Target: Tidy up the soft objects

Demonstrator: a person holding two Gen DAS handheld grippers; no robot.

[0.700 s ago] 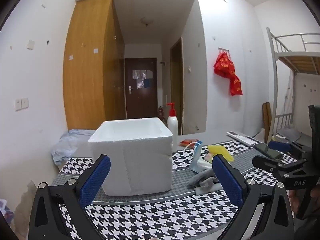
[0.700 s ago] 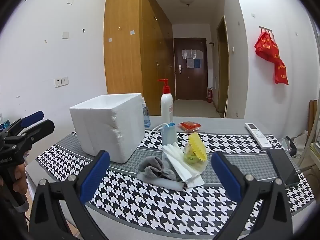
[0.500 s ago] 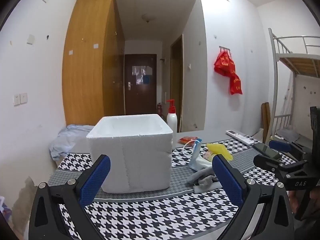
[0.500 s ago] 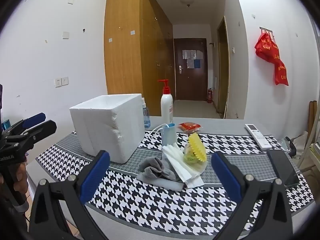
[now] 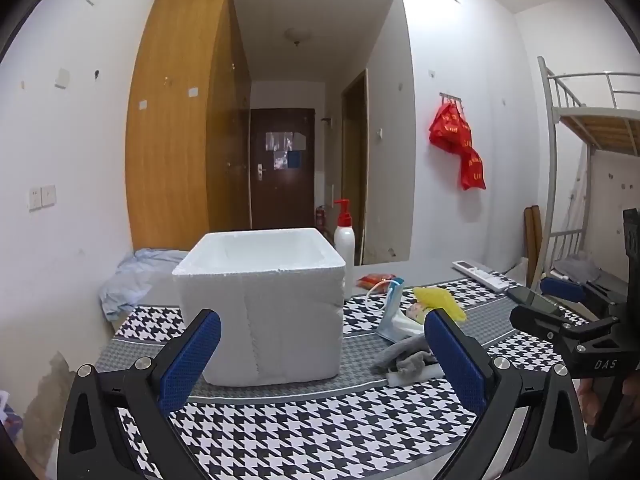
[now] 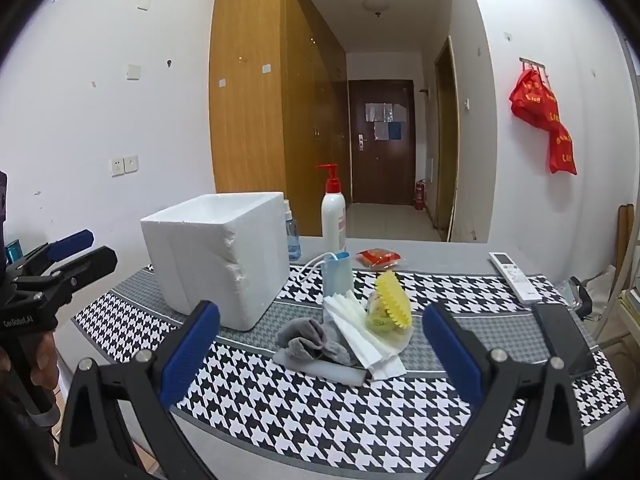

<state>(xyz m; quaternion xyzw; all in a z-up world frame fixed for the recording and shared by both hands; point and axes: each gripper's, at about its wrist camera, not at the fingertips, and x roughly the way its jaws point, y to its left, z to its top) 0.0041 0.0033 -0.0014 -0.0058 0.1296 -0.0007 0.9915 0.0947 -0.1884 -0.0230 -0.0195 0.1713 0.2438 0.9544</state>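
A pile of soft things lies mid-table on the houndstooth cloth: a grey rag (image 6: 308,340), folded white tissues (image 6: 356,330), a blue face mask (image 6: 338,276) and a yellow ruffled item (image 6: 394,300). Left of the pile stands an open white foam box (image 6: 216,256). My right gripper (image 6: 320,332) hovers open in front of the pile, nothing between its blue pads. My left gripper (image 5: 320,344) is open too, facing the foam box (image 5: 260,304), with the grey rag (image 5: 404,356) to its right. Each gripper shows at the edge of the other's view, hand-held.
Behind the box stand a red-capped pump bottle (image 6: 334,216) and a small blue spray bottle (image 6: 292,236). A red packet (image 6: 378,258), a white remote (image 6: 514,276) and a dark phone (image 6: 564,336) lie to the right. A bunk bed frame (image 5: 560,128) stands far right.
The left wrist view has shifted very slightly. Both grippers stay open and nothing on the table has moved.
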